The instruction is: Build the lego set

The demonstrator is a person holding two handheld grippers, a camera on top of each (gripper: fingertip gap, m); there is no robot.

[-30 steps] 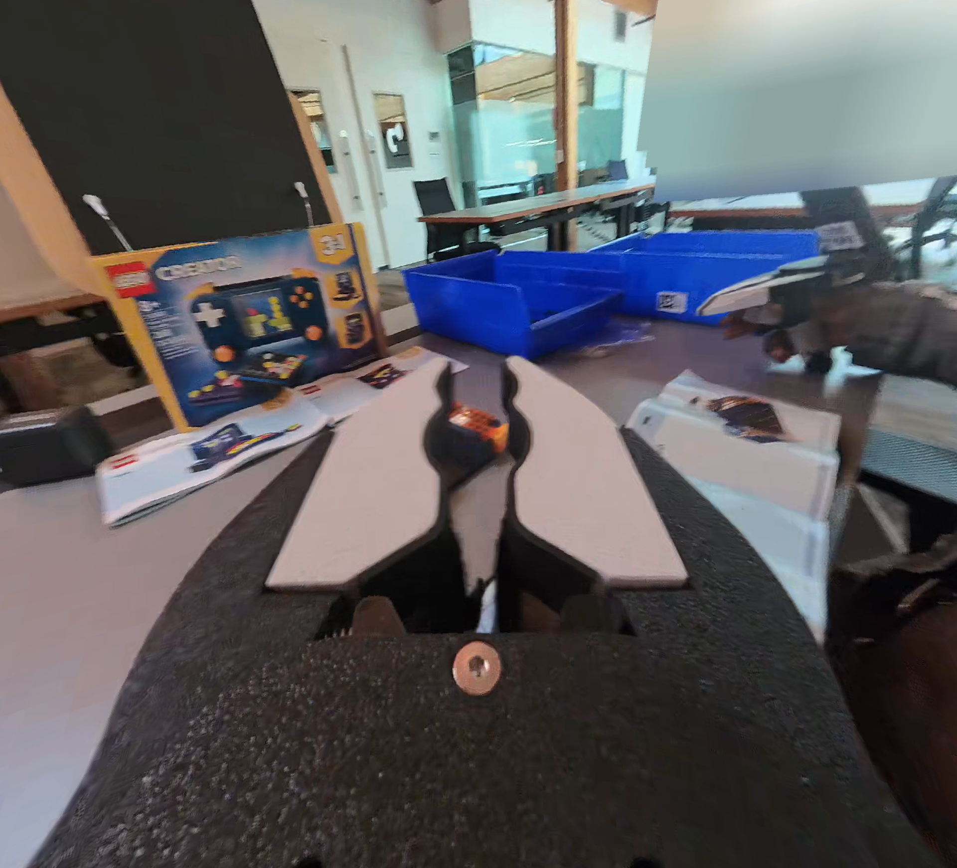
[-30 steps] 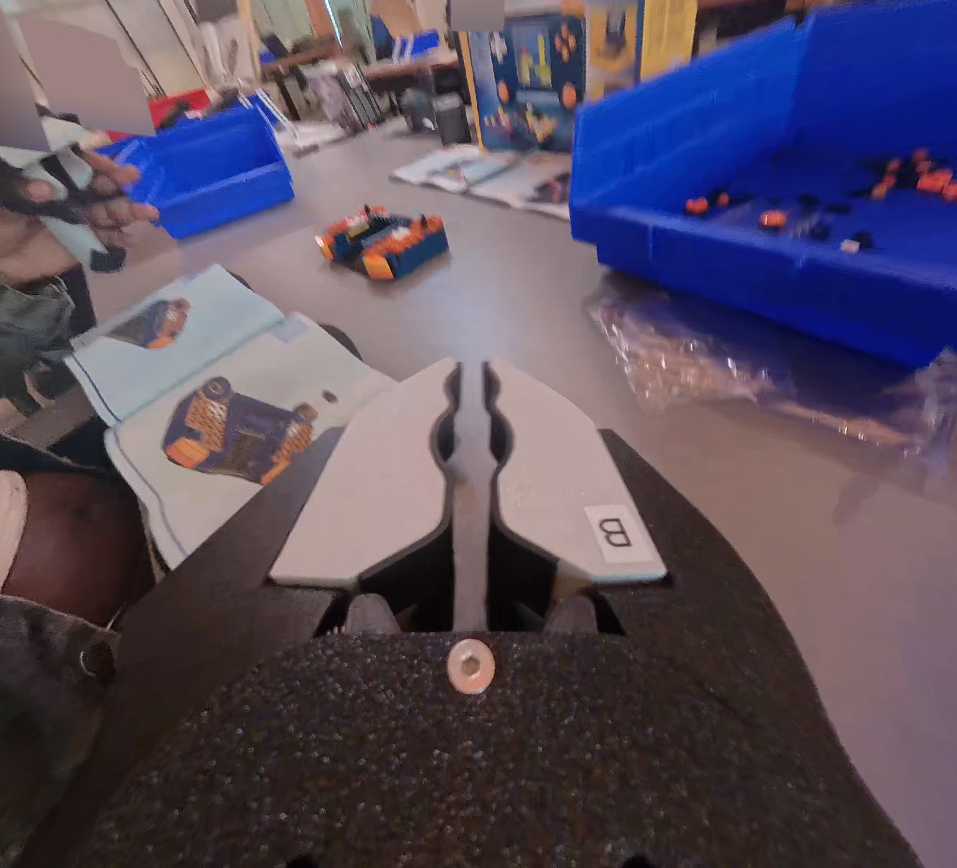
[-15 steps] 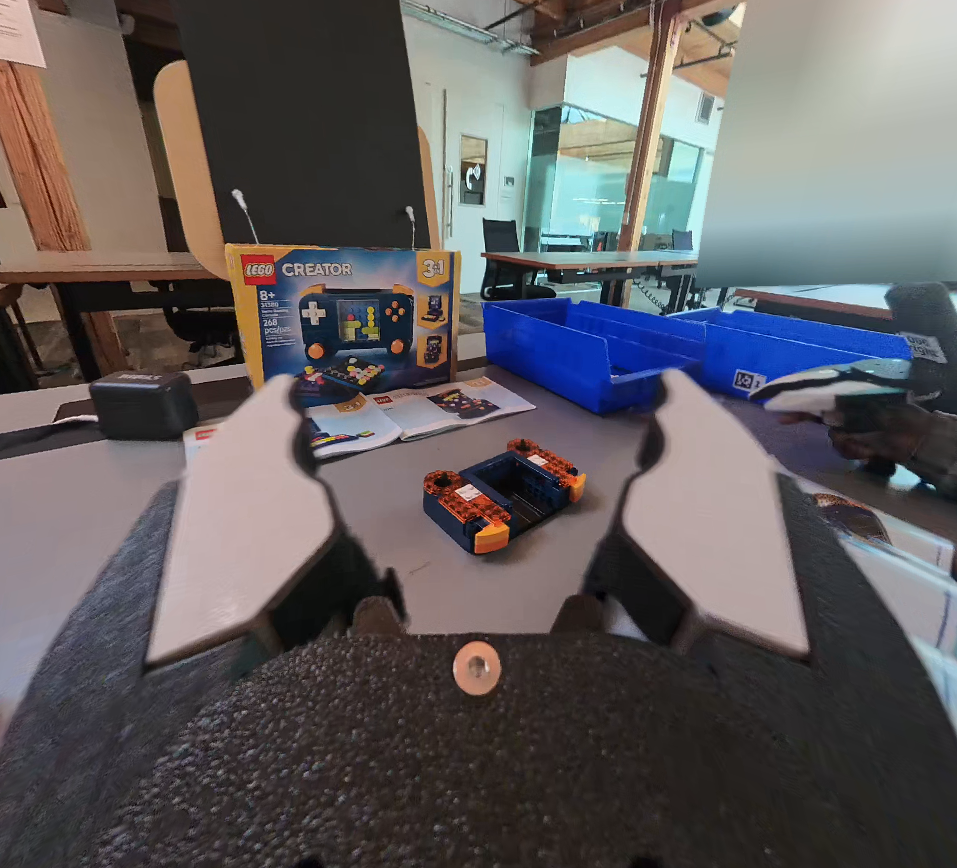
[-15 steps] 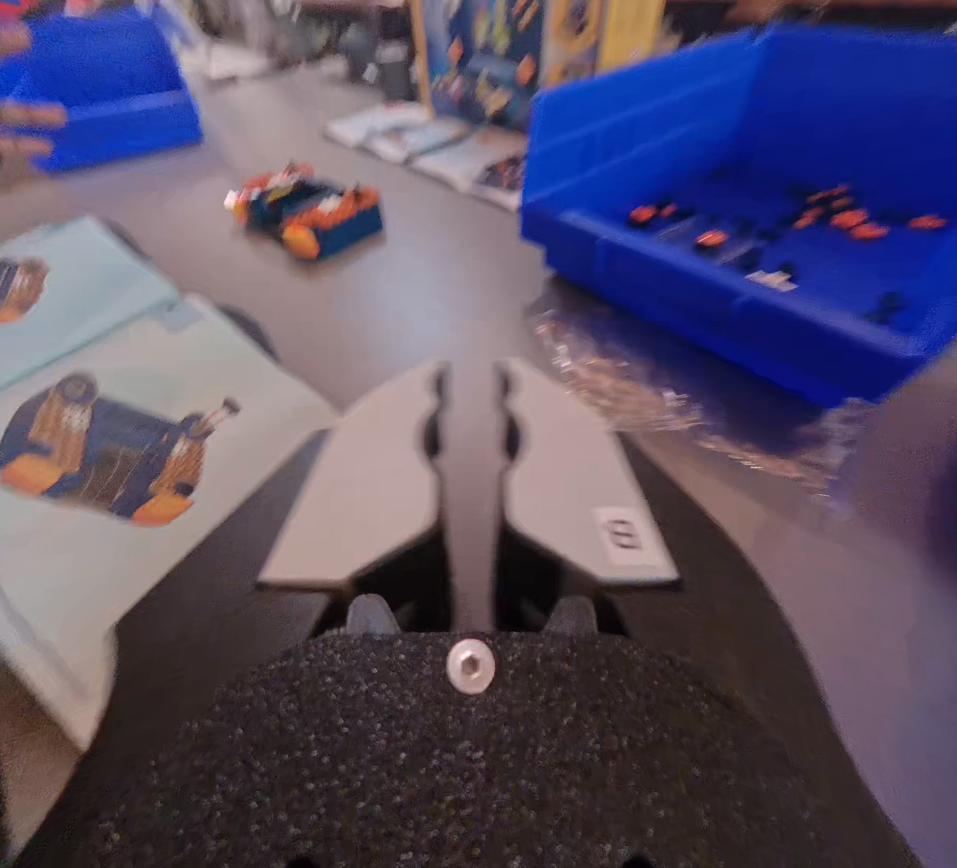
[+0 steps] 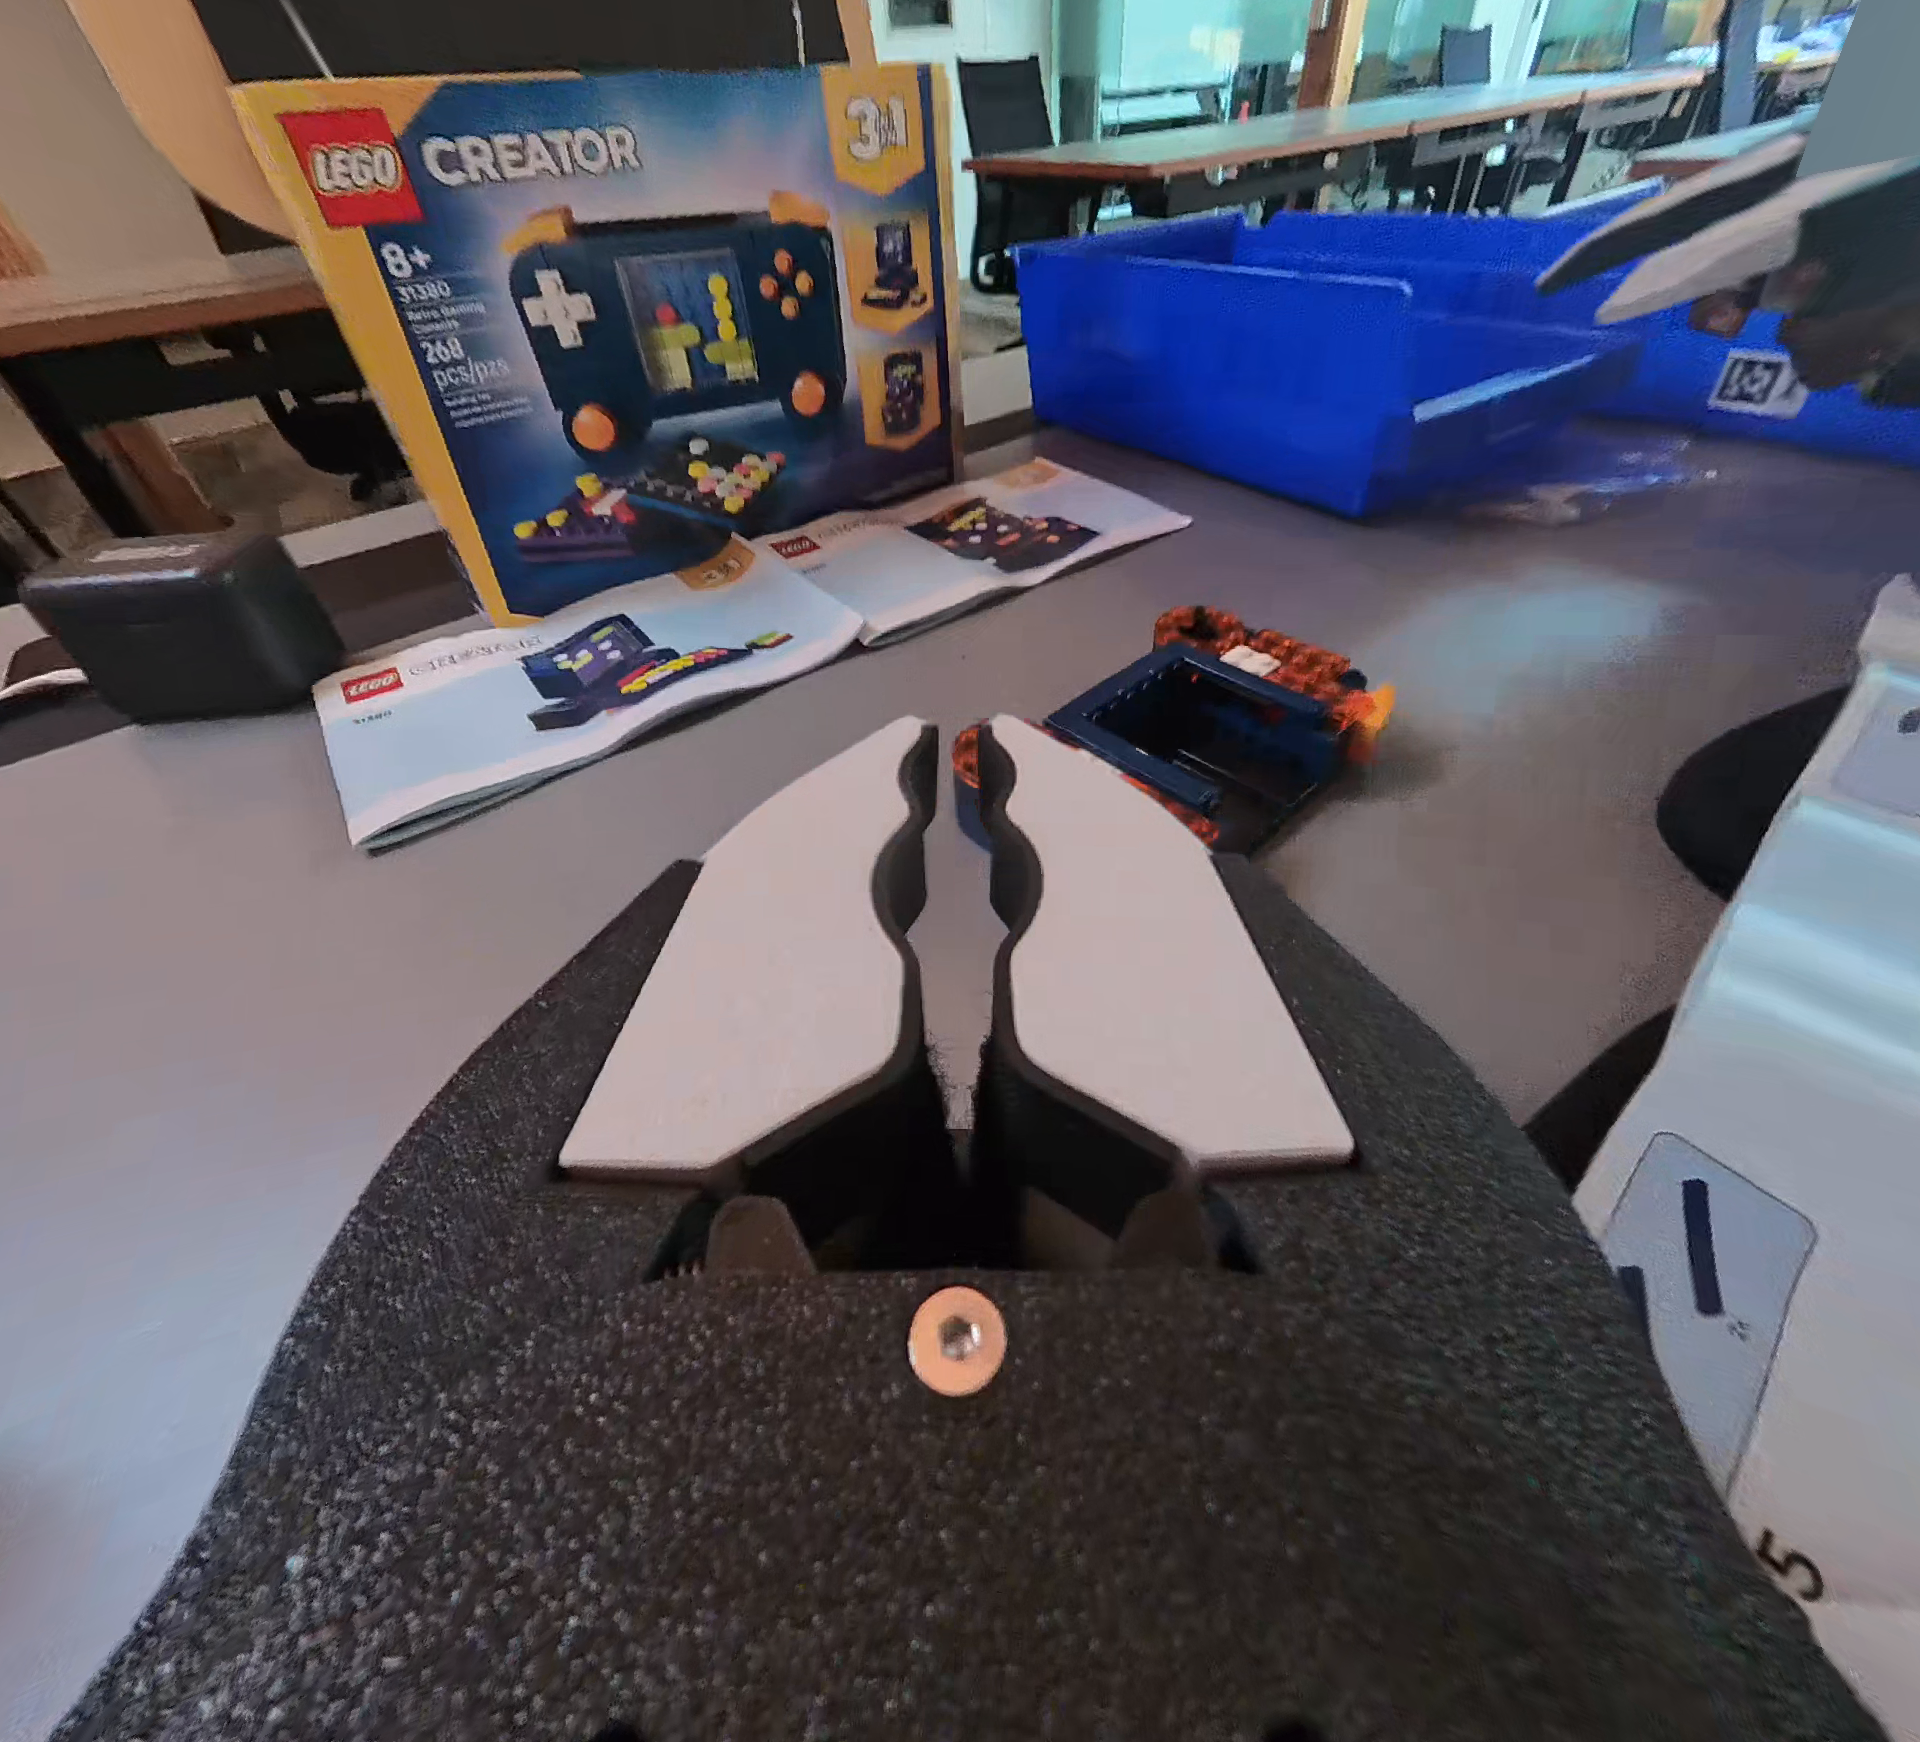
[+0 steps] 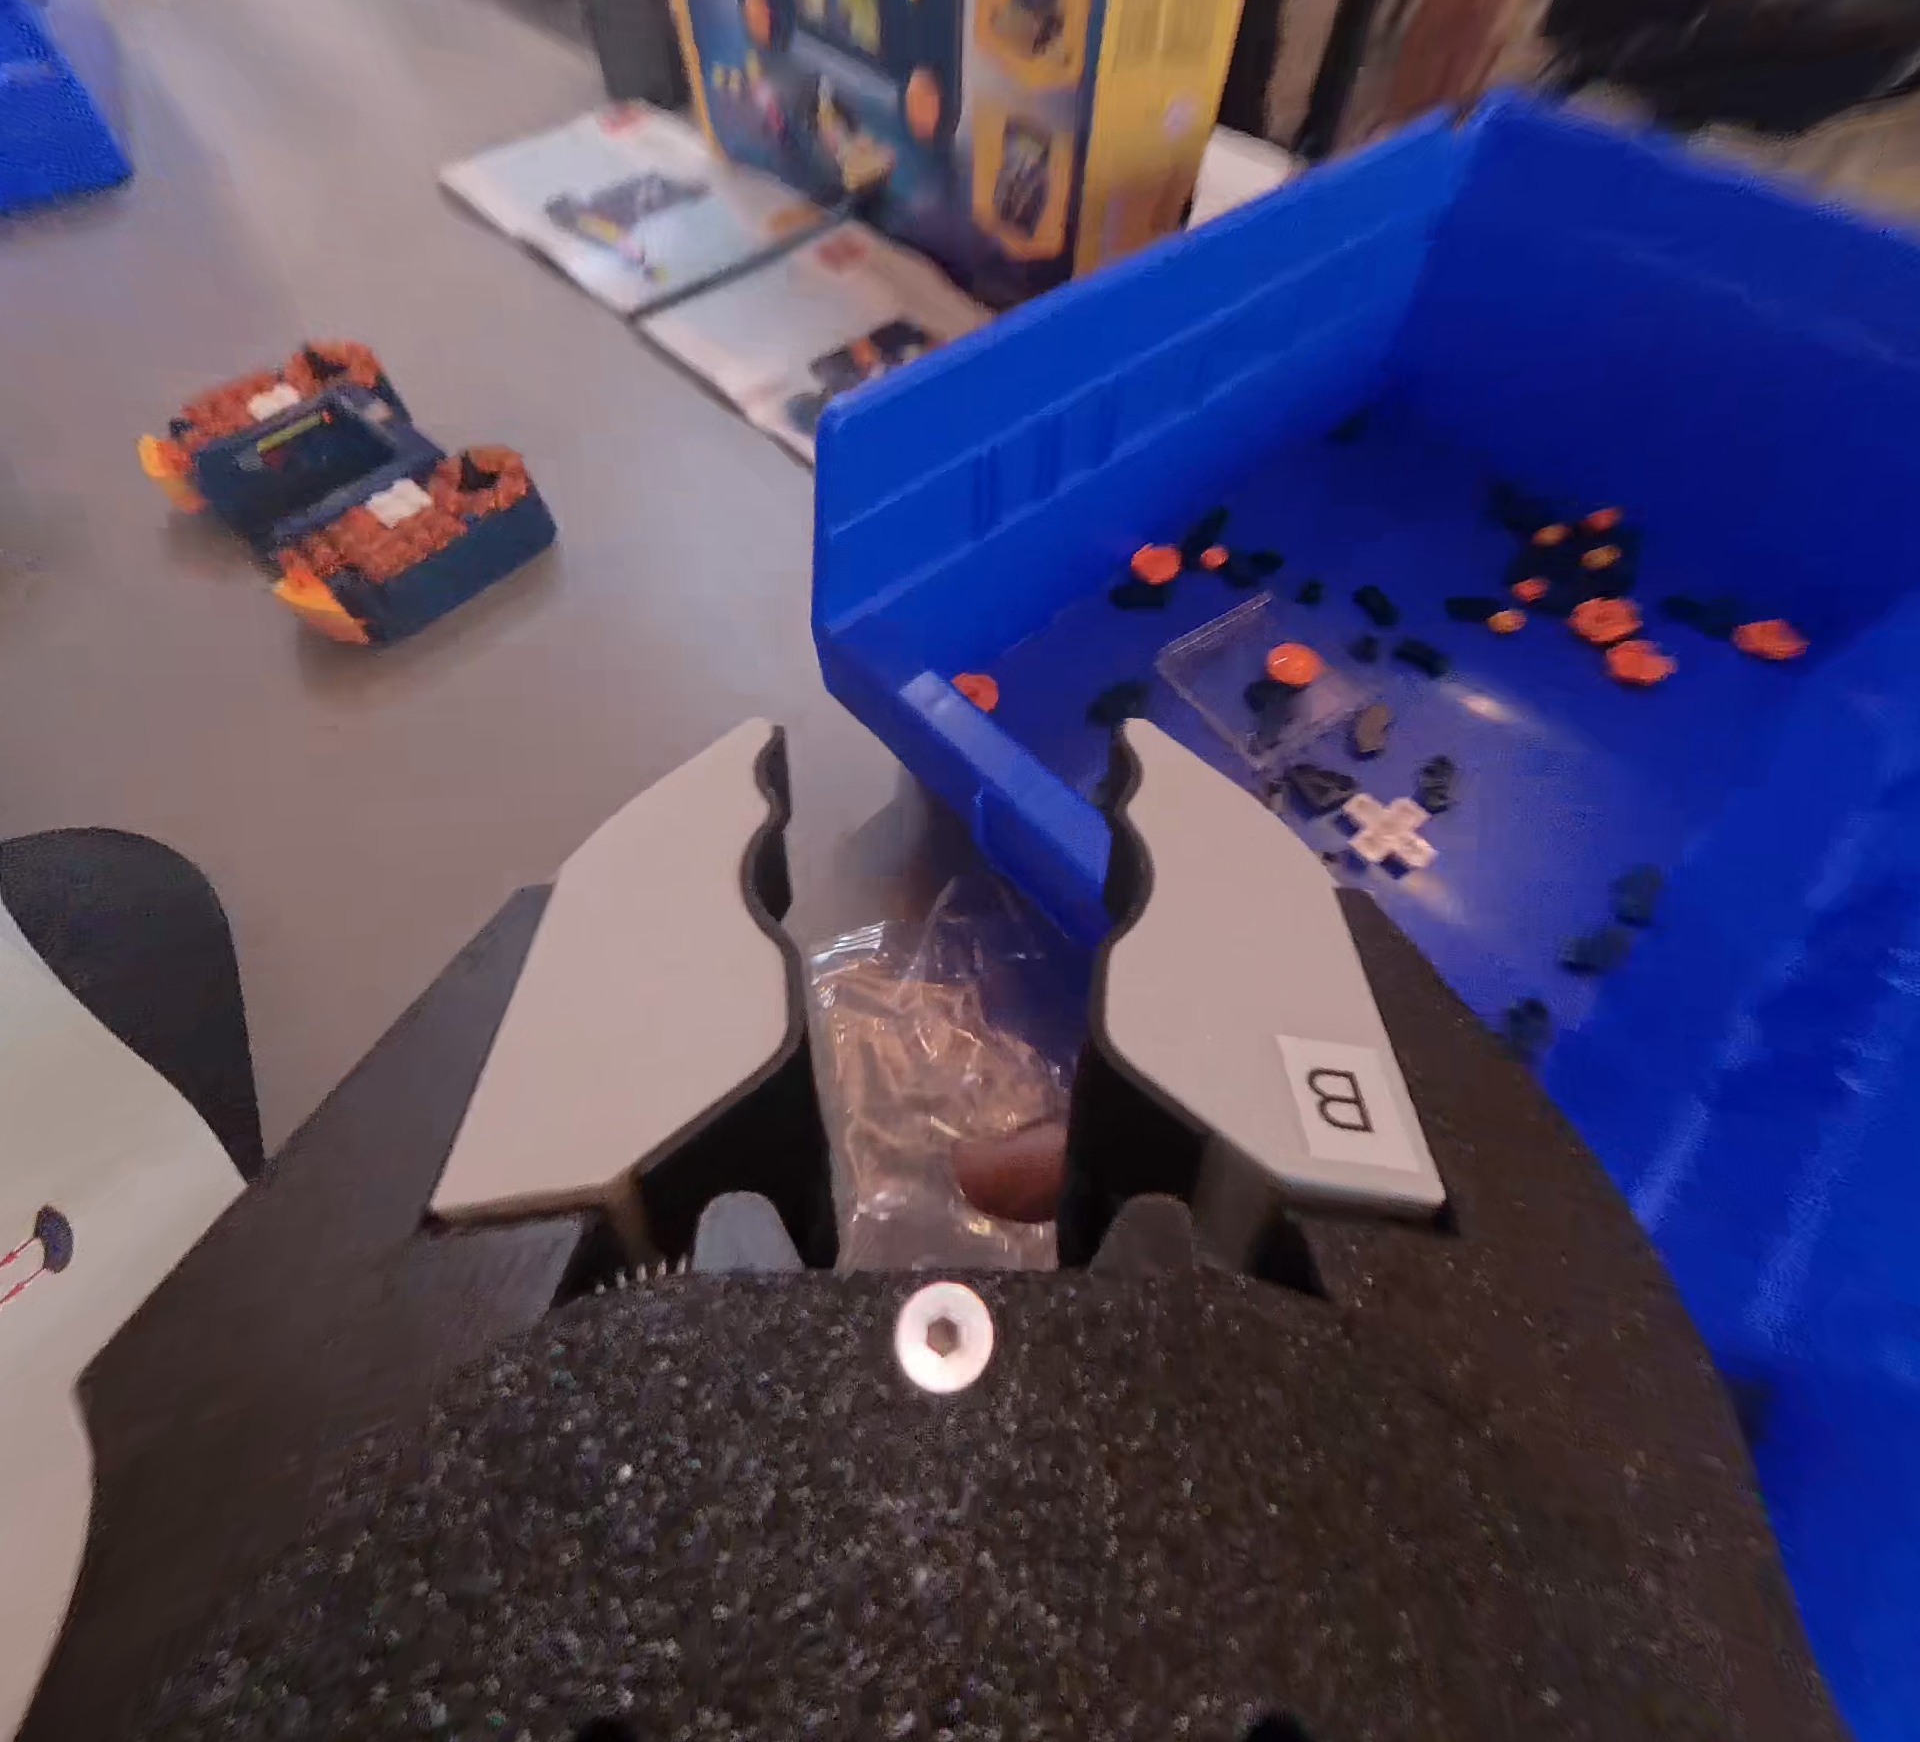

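Observation:
The partly built lego console (image 5: 1195, 736), dark blue with orange ends, lies on the grey table (image 5: 312, 1017). My left gripper (image 5: 956, 742) is shut and empty, just short of the build's left end. In the right wrist view the build (image 6: 343, 497) sits alone at the left. My right gripper (image 6: 948, 742) is open and empty above the front corner of the blue bin (image 6: 1039, 466), which holds several small orange and dark pieces and a white cross piece (image 6: 1387, 835). Its fingers (image 5: 1704, 243) also show at the far right of the left wrist view.
The lego box (image 5: 644, 321) stands at the back with two booklets (image 5: 582, 695) in front. A black box (image 5: 177, 622) sits at the left. An open manual (image 5: 1766, 1121) lies at the right. A crumpled plastic bag (image 6: 935, 996) lies beside the bin. The gap from one gripper's tips to the other's is roughly 35 cm. About 15 cm separates my left fingertips from the partly built lego console (image 5: 1195, 736).
My left gripper let go of the build, opened wide, then shut again empty. My right gripper swung right to the bin and opened.

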